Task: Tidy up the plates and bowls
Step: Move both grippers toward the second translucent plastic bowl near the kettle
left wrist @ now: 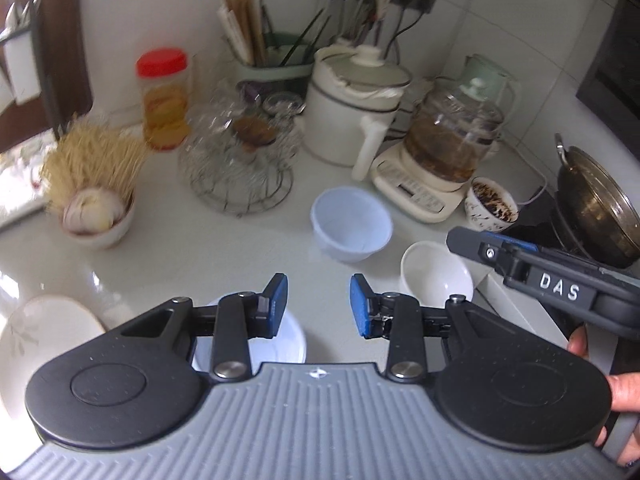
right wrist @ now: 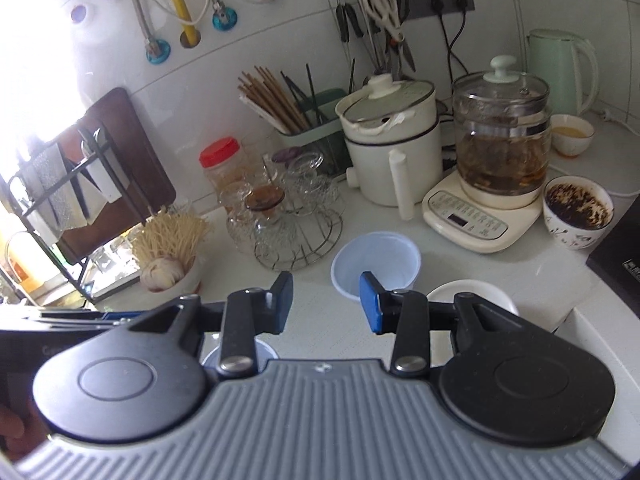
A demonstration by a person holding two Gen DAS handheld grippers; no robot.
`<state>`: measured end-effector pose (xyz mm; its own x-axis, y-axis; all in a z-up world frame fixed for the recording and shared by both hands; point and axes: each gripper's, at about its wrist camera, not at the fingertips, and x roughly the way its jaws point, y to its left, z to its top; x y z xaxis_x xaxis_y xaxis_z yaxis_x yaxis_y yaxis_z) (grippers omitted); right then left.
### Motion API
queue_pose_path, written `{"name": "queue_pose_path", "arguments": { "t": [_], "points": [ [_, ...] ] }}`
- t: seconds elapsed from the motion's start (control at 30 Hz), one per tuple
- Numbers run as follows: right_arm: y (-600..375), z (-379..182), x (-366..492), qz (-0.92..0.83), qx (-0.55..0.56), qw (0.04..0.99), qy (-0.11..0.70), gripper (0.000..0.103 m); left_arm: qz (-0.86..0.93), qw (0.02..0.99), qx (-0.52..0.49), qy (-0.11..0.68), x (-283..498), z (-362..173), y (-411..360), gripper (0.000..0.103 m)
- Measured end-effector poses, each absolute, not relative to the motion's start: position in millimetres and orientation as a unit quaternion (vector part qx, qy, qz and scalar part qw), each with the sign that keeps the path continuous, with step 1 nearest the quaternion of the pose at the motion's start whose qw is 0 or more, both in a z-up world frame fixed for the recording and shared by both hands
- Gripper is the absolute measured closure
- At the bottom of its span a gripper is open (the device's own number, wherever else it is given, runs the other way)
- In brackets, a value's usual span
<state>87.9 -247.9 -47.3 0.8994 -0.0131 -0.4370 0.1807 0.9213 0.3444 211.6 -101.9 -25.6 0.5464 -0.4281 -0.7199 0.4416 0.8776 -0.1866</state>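
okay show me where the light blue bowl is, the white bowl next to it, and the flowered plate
light blue bowl (left wrist: 351,222): left wrist view, inside bottom.
white bowl (left wrist: 436,276): left wrist view, inner wall.
flowered plate (left wrist: 36,332): left wrist view, bare face near the leaf print.

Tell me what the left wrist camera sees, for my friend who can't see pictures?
The left gripper hangs open and empty over a white kitchen counter. Ahead sit a pale blue bowl and a white bowl, with the right gripper reaching in from the right. A flowered plate lies at the left edge.
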Motion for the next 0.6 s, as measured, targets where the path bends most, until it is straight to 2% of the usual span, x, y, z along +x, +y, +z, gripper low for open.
{"name": "queue_pose_path", "arguments": {
  "t": [0.6],
  "points": [
    [-276, -64, 74, -0.102, 0.228, 0.941, 0.227, 0.062, -0.285, 0.865, 0.015, 0.413, 238, -42, -136, 0.063]
  ]
}}
